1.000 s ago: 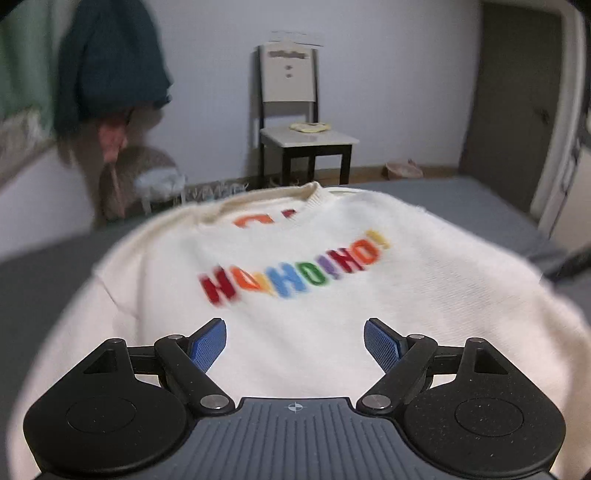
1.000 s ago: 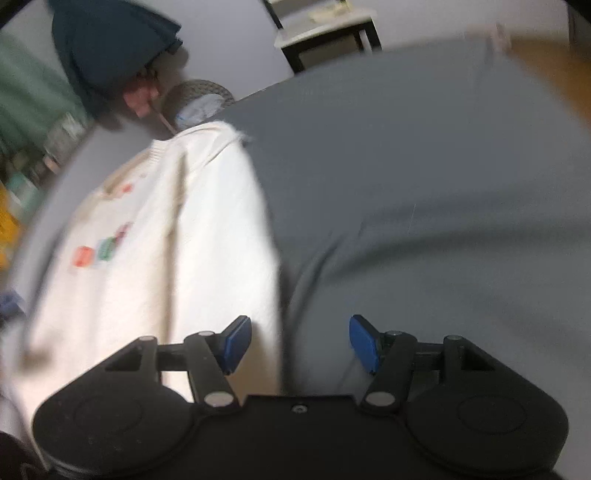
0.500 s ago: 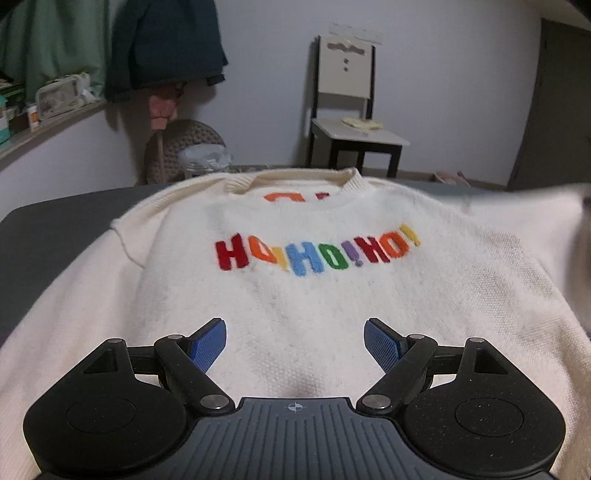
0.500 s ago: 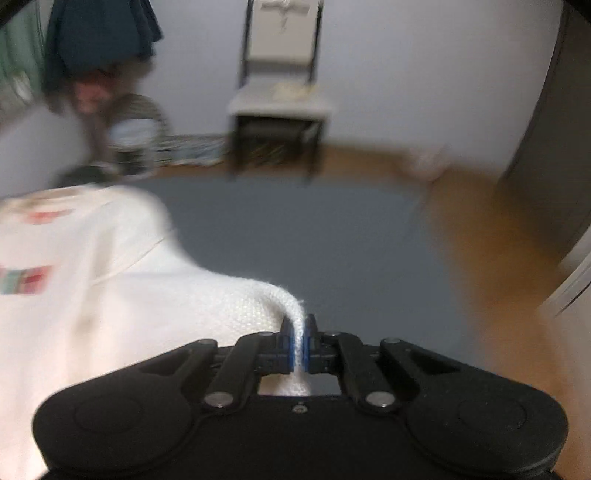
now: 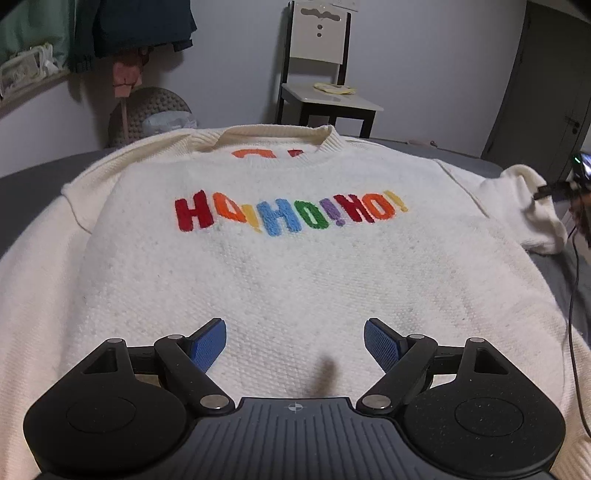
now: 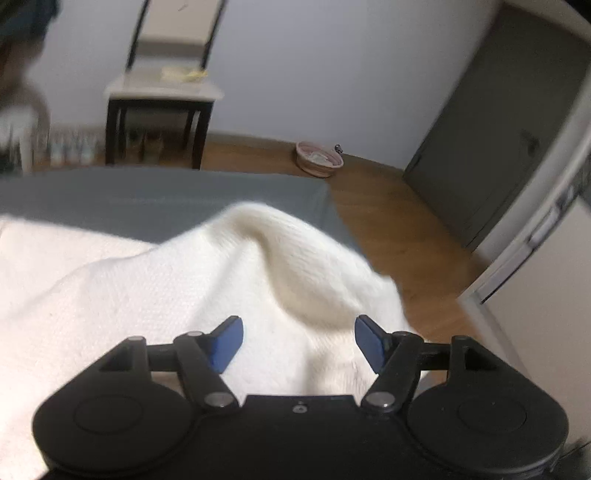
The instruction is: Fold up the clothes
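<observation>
A cream knit sweater [image 5: 288, 273] with coloured "HO!HO!HO!" letters lies face up on the grey bed [image 5: 26, 184], collar at the far side. My left gripper [image 5: 294, 345] is open and empty, just above the sweater's lower front. The sweater's right sleeve [image 5: 532, 214] lies bunched at the bed's right edge. In the right wrist view that sleeve [image 6: 280, 273] forms a hump on the bed [image 6: 147, 199]. My right gripper [image 6: 298, 343] is open over the sleeve and holds nothing.
A chair [image 5: 325, 74] with a white seat stands beyond the bed, also in the right wrist view [image 6: 162, 92]. A small basket [image 6: 319, 159] sits on the wooden floor. A grey door [image 6: 509, 133] is at the right. Clothes [image 5: 136, 29] hang at the left wall.
My right gripper was shut on the sleeve's edge half a second ago; it has opened and the sleeve has dropped onto the bed. The left gripper stayed open and steadied over the sweater.
</observation>
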